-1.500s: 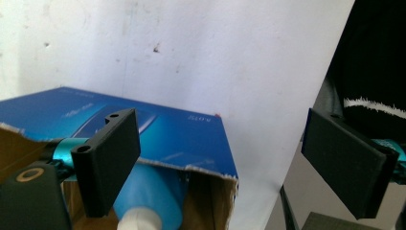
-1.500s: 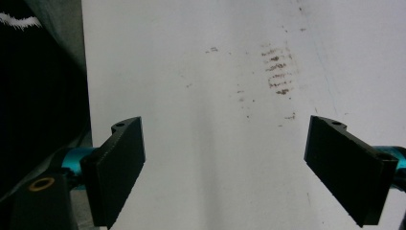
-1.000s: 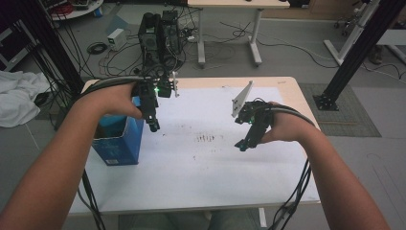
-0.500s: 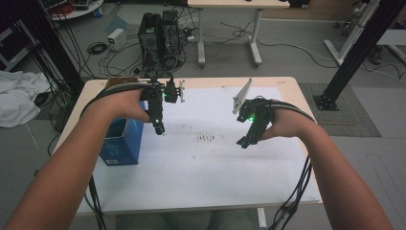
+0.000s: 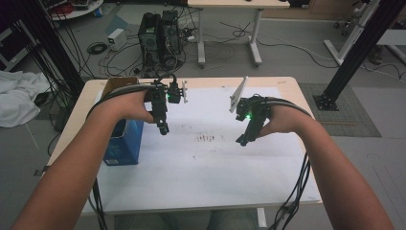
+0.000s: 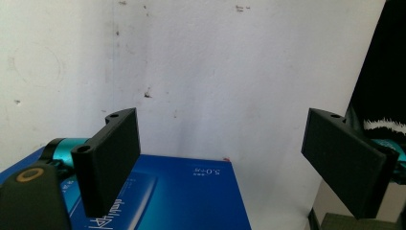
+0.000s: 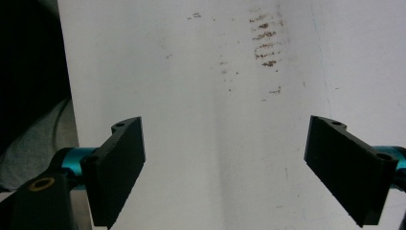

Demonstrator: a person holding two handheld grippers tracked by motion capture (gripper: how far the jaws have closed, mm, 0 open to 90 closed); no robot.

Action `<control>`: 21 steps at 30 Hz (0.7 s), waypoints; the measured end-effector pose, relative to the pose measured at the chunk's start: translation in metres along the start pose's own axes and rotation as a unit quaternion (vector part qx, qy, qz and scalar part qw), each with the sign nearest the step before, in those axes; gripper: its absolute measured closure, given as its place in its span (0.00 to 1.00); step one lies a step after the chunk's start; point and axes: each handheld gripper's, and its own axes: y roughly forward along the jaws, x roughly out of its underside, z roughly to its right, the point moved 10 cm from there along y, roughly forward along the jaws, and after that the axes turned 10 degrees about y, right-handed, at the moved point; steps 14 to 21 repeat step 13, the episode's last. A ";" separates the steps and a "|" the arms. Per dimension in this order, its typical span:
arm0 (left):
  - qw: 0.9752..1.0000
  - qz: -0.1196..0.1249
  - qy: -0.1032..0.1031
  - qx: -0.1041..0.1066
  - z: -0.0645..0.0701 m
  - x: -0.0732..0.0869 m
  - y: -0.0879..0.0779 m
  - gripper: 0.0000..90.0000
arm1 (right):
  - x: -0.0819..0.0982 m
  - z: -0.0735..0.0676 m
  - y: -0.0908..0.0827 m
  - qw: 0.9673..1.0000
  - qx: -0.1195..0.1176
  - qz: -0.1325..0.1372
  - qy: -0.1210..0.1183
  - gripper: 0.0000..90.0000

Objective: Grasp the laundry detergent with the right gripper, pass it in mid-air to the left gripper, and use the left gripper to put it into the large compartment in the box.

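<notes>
My left gripper (image 5: 164, 129) hangs over the left part of the white sheet (image 5: 215, 163), just right of a blue box (image 5: 123, 141). Its jaws point down and stand wide open with nothing between them. In the left gripper view the open gripper (image 6: 222, 120) looks at the sheet (image 6: 215, 72), with the blue box (image 6: 191, 196) low in front. My right gripper (image 5: 242, 140) hovers over the sheet's right half, tilted down to the left, open and empty. The right gripper view has this gripper (image 7: 225, 122) facing bare sheet with brown smudges (image 7: 265, 38).
Brown smudges (image 5: 206, 138) mark the sheet between the grippers. The wooden table edge (image 5: 297, 96) frames the sheet. Behind the table on the floor stand a computer tower (image 5: 160, 33), loose cables and another desk (image 5: 230, 28). A white cloth (image 5: 16, 96) lies at the left.
My left gripper has drifted a little right and down, from beside the blue box toward the sheet. The right gripper has kept its place. Both stay open.
</notes>
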 end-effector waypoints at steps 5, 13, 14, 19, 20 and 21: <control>1.000 -0.001 0.001 -0.005 -0.001 0.002 -0.003 0.15 | 0.001 0.001 0.000 1.000 0.000 -0.002 -0.001 0.15; 1.000 0.005 0.000 -0.008 -0.002 0.002 -0.007 0.15 | -0.001 0.002 -0.002 1.000 0.003 0.005 -0.005 0.15; 1.000 0.005 0.000 -0.008 -0.002 0.002 -0.007 0.15 | -0.001 0.002 -0.002 1.000 0.003 0.005 -0.005 0.15; 1.000 0.005 0.000 -0.008 -0.002 0.002 -0.007 0.15 | -0.001 0.002 -0.002 1.000 0.003 0.005 -0.005 0.15; 1.000 0.005 0.000 -0.008 -0.002 0.002 -0.007 0.15 | -0.001 0.002 -0.002 1.000 0.003 0.005 -0.005 0.15; 1.000 0.005 0.000 -0.008 -0.002 0.002 -0.007 0.15 | -0.001 0.002 -0.002 1.000 0.003 0.005 -0.005 0.15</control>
